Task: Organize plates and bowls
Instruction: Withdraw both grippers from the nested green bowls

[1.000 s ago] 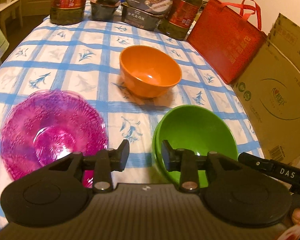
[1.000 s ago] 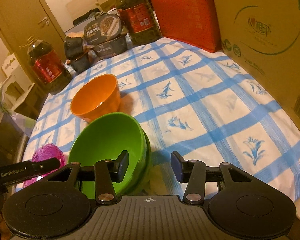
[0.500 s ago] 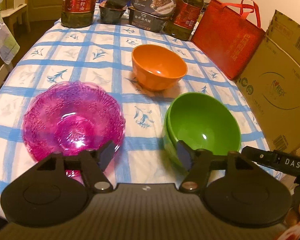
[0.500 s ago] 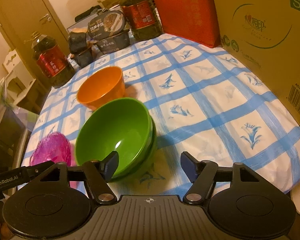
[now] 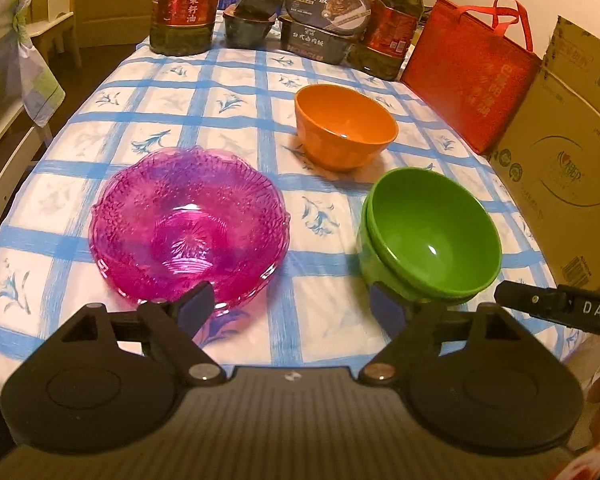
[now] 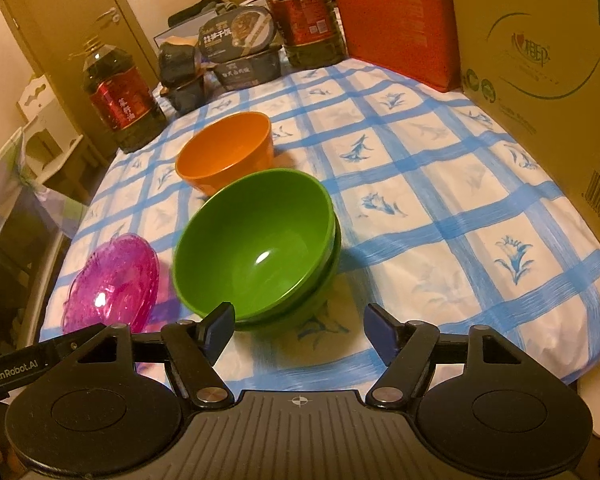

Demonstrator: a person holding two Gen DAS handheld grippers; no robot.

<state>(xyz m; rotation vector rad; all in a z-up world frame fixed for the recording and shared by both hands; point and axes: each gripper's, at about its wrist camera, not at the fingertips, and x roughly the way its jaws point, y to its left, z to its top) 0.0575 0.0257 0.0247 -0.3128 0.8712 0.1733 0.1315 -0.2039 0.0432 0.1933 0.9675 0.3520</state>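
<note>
Two green bowls [image 5: 432, 236] sit nested on the blue-checked tablecloth [image 5: 240, 92], upright, at the near right. An orange bowl [image 5: 346, 128] stands behind them, and a pink glass plate [image 5: 188, 228] lies to the left. My left gripper [image 5: 290, 306] hovers over the near table edge between plate and green bowls; its jaws are opening, with nothing between them. My right gripper [image 6: 300, 322] is open and empty, just in front of the green bowls [image 6: 256, 252]. The right wrist view also shows the orange bowl [image 6: 224, 152] and the pink plate [image 6: 112, 280].
Two oil bottles [image 5: 184, 4] [image 5: 392, 28] and stacked dark food boxes [image 5: 320, 20] line the far edge. A red bag [image 5: 472, 76] and a large cardboard box [image 5: 560, 152] stand along the right side. A chair [image 5: 16, 60] stands off the table's left.
Both grippers have pulled back toward the near table edge, and their jaws have spread wider. The green bowls, orange bowl and pink plate stay where they were.
</note>
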